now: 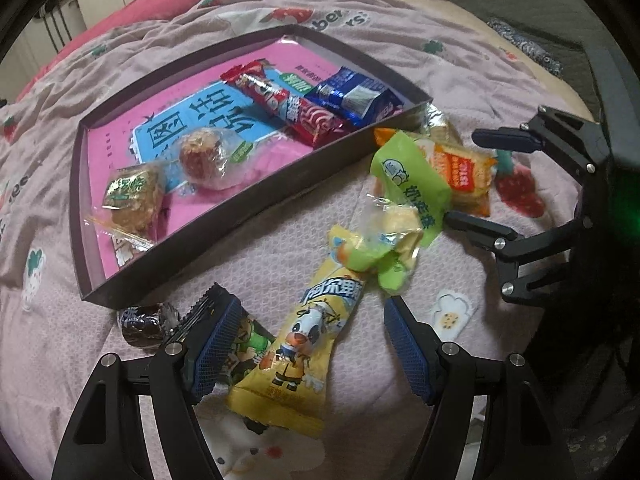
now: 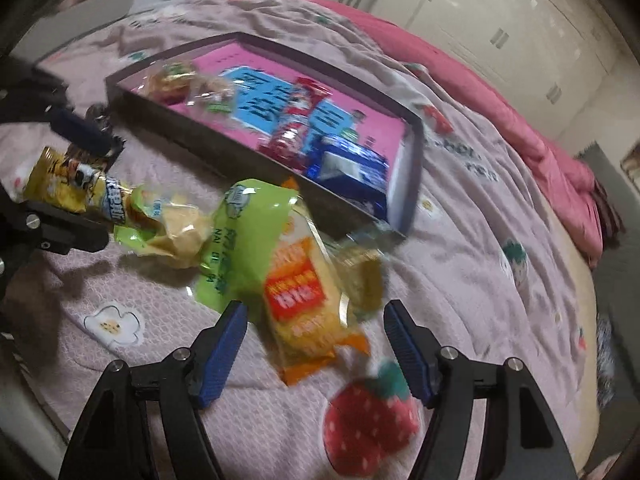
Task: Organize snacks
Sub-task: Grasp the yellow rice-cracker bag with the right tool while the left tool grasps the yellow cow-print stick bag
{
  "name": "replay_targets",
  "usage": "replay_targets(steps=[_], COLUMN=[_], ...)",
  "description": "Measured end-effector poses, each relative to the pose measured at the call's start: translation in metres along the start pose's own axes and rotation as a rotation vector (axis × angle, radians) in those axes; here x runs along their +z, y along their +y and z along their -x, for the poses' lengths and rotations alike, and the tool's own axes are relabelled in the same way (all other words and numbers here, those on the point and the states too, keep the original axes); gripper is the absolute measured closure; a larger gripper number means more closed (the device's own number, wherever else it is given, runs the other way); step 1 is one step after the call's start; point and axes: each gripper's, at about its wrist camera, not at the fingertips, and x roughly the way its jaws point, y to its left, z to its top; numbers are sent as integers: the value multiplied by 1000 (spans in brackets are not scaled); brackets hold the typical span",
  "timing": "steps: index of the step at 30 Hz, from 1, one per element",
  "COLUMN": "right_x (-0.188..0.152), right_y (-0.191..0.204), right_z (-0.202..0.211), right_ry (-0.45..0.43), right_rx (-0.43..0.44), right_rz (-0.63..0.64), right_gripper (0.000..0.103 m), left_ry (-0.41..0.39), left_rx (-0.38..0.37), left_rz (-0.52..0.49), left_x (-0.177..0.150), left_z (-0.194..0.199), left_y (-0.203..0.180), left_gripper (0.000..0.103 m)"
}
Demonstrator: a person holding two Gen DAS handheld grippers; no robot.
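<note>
You are holding your left gripper spread, unclenched, astride the long yellow cartoon-cow snack packet lying on the pink bedspread, your right gripper likewise released around the orange-labelled cracker pack near the dark tray.

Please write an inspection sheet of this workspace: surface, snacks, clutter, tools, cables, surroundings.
Surface: pink quilt with strawberry prints, wrinkled.
Job's things: dark tray holds five wrapped snacks; yellow cow packet, green packets, orange cracker pack and dark candy lie outside on the quilt.
Clutter: nothing seen.
Tools: left tool open astride the yellow cow packet; right tool open over the orange cracker pack.
Cables: nothing seen.
Surroundings: pink blanket, white cupboards.
</note>
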Motion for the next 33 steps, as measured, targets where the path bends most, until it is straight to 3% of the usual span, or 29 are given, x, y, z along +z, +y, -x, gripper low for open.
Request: replay_targets(steps=[6,15,23,27,33], right_x=[8,19,22,17,11], right_y=[21,3,-16,-30,-40], right_z=[-7,-19,-25,-23,-20], right_ry=[-31,-37,-37,-36,-35], right_rx=[2,117,237,296,363], right_rz=[96,-42,-179,-262,-335], right_gripper=[35,37,56,60,65], left_ry=[5,16,28,26,30], left_rx=[-5,-7,-7,-31,-61], left_rz=[-5,-32,-67,-55,-69], left_x=[1,3,2,3,3], left_z=[-4,-12,-20,-21,-22], left_y=[3,-3,-12,-11,-13], left_gripper=[28,28,28,28,38])
